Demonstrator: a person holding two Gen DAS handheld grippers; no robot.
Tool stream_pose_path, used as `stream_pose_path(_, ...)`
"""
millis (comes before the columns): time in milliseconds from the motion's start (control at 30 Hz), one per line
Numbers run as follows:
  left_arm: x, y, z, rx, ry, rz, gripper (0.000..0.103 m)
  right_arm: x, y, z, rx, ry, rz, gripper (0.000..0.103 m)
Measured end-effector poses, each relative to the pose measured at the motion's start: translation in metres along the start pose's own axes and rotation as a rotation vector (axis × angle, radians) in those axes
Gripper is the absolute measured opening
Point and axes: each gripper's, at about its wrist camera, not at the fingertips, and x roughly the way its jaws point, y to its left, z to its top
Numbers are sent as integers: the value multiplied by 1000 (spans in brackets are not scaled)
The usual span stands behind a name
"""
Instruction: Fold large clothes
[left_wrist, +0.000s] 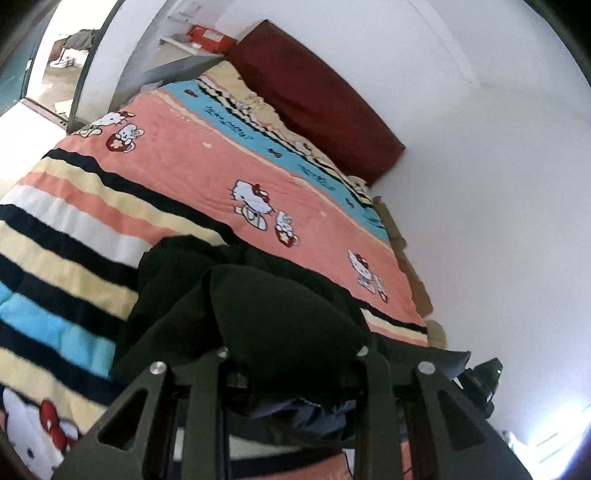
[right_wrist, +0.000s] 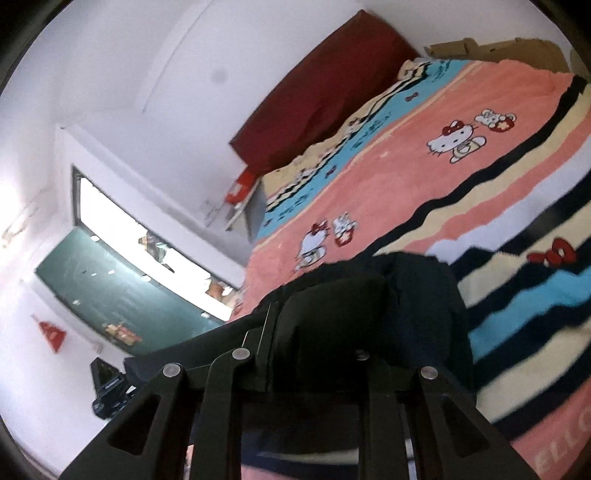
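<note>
Both tools, left (left_wrist: 291, 332) and right (right_wrist: 325, 325), clamp the dark garment (left_wrist: 177, 280), its orientation unclear.

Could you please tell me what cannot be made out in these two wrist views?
- Left wrist view: the left tool's fingertips are buried under the bunched black fabric garment, so its type stays unclear.
- Right wrist view: the right tool's tips are covered by the same cloth.
- Both views: the striped cartoon-cat blanket is motion-blurred at the edges.
- Left wrist view: the doorway room is too small.
</note>
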Motion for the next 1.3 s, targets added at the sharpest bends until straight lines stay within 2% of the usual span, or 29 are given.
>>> stream_pose_path(200, 64, 20, 27, -2, 24, 101, 27, 57, 0, 26, -16, -1, -132, 20)
stream_pose_path(367, 125, 46, 34, 13, 77, 200, 27, 115, -9, 40, -43, 54, -249, 20)
stream_pose_path(467, 153, 69, 32, -4, 103, 224, 30, 147, -23, 44, -20, 98, -281, 19)
stream_pose_path(567, 179, 91, 23, -23, 116, 207, 31, 171, -37, 42, 16, 123, -280, 19)
stream_pose_path(733, 197, 99, 17, 4, 123, 180, 31, 195, -46, 38, -5, 142, -281, 19)
stream_pose_path(900, 196, 113, 19, -66, 128, 119, 33, 203, -49, 36, 0, 137, -275, 19)
stream_pose_path(1033, 177, 114, 23, -149, 96, 43, 40, 196, -51, 38, 26, 136, -246, 25)
stream_pose_path(1100, 164, 117, 26, -203, 61, -15, 44, 191, -49, 39, 25, 134, -240, 33)
stream_pose_path(1167, 150, 120, 31, -259, 28, -65, 51, 185, -43, 41, -1, 127, -244, 54)
stream_pose_path(1300, 121, 126, 40, -353, -32, -129, 55, 169, -30, 48, -27, 103, -257, 62)
